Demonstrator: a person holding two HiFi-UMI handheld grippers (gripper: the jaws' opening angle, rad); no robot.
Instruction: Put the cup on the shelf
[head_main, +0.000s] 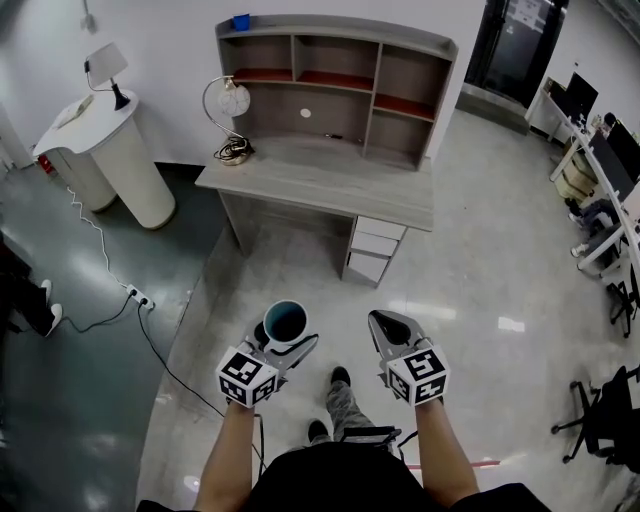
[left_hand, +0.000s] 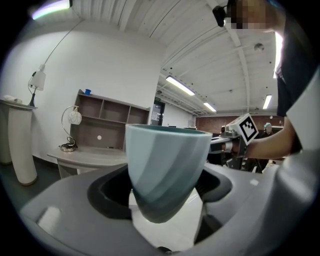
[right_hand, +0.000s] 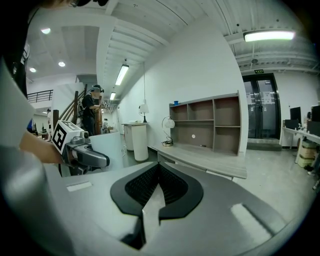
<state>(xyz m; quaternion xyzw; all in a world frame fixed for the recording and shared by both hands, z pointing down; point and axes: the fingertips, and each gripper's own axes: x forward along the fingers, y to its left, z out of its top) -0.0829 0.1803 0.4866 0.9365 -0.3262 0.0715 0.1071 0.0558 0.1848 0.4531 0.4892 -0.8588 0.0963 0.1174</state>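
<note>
A pale blue cup (head_main: 285, 322) with a dark teal inside stands upright between the jaws of my left gripper (head_main: 283, 343), which is shut on it. In the left gripper view the cup (left_hand: 166, 170) fills the middle, clamped at its lower part. My right gripper (head_main: 390, 331) is held beside it, jaws pressed together with nothing between them; its own view shows the gripper (right_hand: 156, 182) closed. The grey shelf unit (head_main: 335, 80) with open compartments stands on a desk (head_main: 320, 185) some way ahead, also seen as the shelf (left_hand: 107, 122) and the shelf (right_hand: 210, 122).
A desk lamp (head_main: 228, 115) and coiled cable sit on the desk's left end. Drawers (head_main: 375, 252) hang under its right side. A white round counter (head_main: 110, 155) stands left, with a power strip and cord (head_main: 140, 297) on the floor. Office chairs (head_main: 605, 415) stand right.
</note>
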